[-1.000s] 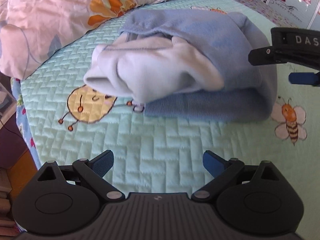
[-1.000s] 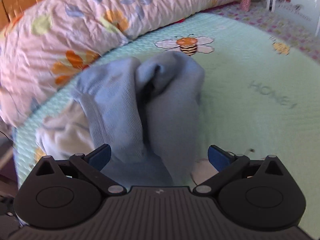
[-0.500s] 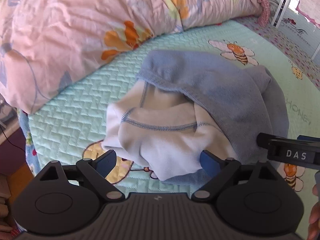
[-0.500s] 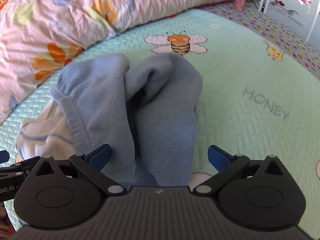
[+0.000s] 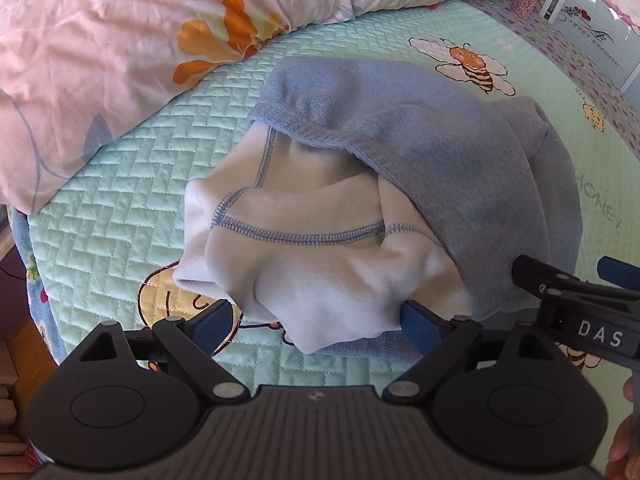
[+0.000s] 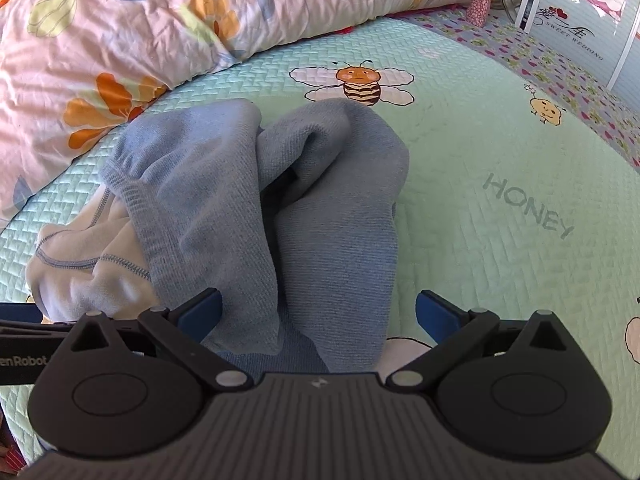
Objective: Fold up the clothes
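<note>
A blue knit garment with a white fleece lining lies bunched and partly folded on the mint quilt. My left gripper is open, its blue pads on either side of the white lining's near edge. In the right wrist view the same blue garment shows two rolled folds, white lining at left. My right gripper is open and straddles the near end of the blue folds. The right gripper also shows at the right edge of the left wrist view.
A pink floral duvet is heaped along the back and left of the bed. Bee prints and the word HONEY mark the quilt. A white cabinet stands at the far right. A hand shows at the lower right.
Both grippers have risen and come forward over the garment. The left one, earlier short of the pile, now has its pads around the white lining's edge. Both stayed open.
</note>
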{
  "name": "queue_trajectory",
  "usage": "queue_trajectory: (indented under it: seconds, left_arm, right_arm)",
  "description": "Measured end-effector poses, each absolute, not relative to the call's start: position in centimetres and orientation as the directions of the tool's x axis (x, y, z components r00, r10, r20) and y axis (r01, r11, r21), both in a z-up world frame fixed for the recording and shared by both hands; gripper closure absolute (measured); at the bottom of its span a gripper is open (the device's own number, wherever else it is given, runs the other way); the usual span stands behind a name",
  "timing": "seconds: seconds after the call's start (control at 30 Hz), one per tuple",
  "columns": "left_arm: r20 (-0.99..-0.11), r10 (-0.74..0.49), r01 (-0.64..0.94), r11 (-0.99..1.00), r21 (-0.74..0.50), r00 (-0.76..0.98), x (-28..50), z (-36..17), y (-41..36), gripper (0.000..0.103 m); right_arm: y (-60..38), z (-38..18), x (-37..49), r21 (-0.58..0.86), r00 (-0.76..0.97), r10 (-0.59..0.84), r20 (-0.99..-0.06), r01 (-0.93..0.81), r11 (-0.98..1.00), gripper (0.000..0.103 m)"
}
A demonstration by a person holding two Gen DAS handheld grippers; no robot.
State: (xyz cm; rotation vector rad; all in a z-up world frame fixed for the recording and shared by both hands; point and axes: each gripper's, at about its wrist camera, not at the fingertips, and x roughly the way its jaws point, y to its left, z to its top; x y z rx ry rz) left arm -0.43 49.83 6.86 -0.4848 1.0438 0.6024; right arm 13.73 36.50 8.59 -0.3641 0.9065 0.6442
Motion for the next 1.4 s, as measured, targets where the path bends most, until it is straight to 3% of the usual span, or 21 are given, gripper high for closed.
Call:
queue_trajectory:
  seconds: [0.23, 0.47, 0.63, 0.8, 1.1, 1.13, 1.2, 1.23, 1.3, 1.4]
  left_arm:
    - [-0.889, 0.216, -0.653, 0.748, -0.115, 0.404, -0.5, 6.9, 49.7, 0.009]
    - [-0.783, 0.257, -0.655, 0.718, -0.237, 0.566, -4.1, 9.1, 50.4, 0.009]
    - [-0.809, 0.27, -0.717, 0.652, -0.246, 0.522, -4.9, 8.0, 52.3, 0.008]
    - [-0.803, 0.199, -0.74, 0.555, -0.38, 0.562, -5.5, 5.7, 54.6, 0.008]
    - [-0.853, 0.144, -0.731, 0.598, -0.328, 0.501, -2.5, 3.1, 54.4, 0.0]
    - [-0.853, 0.143, -0.725, 0.608, -0.324, 0.501, -2.4, 3.1, 54.3, 0.0]
    - [-0.854, 0.141, -0.712, 0.627, -0.315, 0.502, -2.2, 3.1, 54.0, 0.0]
    - [-0.853, 0.139, -0.706, 0.636, -0.312, 0.503, -2.2, 3.1, 53.9, 0.0]
    - [-0.846, 0.134, -0.693, 0.646, -0.32, 0.515, -2.3, 3.4, 53.5, 0.005]
    - [-0.828, 0.119, -0.669, 0.656, -0.349, 0.548, -2.4, 4.0, 53.0, 0.028]
  right_arm:
    - [36.4, 8.3, 14.1, -0.007, 0.435, 0.367, -0.822, -0.652, 0.758, 0.001]
    - [35.2, 8.2, 15.5, 0.112, 0.389, 0.438, -0.81, -0.632, 0.767, 0.001]
    - [34.7, 7.7, 16.4, 0.174, 0.367, 0.474, -0.8, -0.615, 0.769, 0.001]
    - [34.3, 6.8, 17.3, 0.228, 0.357, 0.499, -0.79, -0.584, 0.779, 0.0]
    - [35.6, 2.3, 18.9, 0.393, 0.19, 0.56, -0.806, -0.536, 0.747, 0.0]
    - [35.5, 2.2, 18.6, 0.402, 0.204, 0.585, -0.785, -0.55, 0.732, 0.002]
    - [35.3, 2.3, 17.8, 0.389, 0.228, 0.608, -0.76, -0.589, 0.708, 0.028]
    - [35.4, 2.6, 17.2, 0.366, 0.243, 0.61, -0.754, -0.614, 0.699, 0.035]
    - [35.3, 3.4, 16.3, 0.32, 0.271, 0.61, -0.744, -0.657, 0.683, 0.064]
    - [35.0, 4.5, 15.2, 0.27, 0.31, 0.613, -0.727, -0.692, 0.669, 0.077]
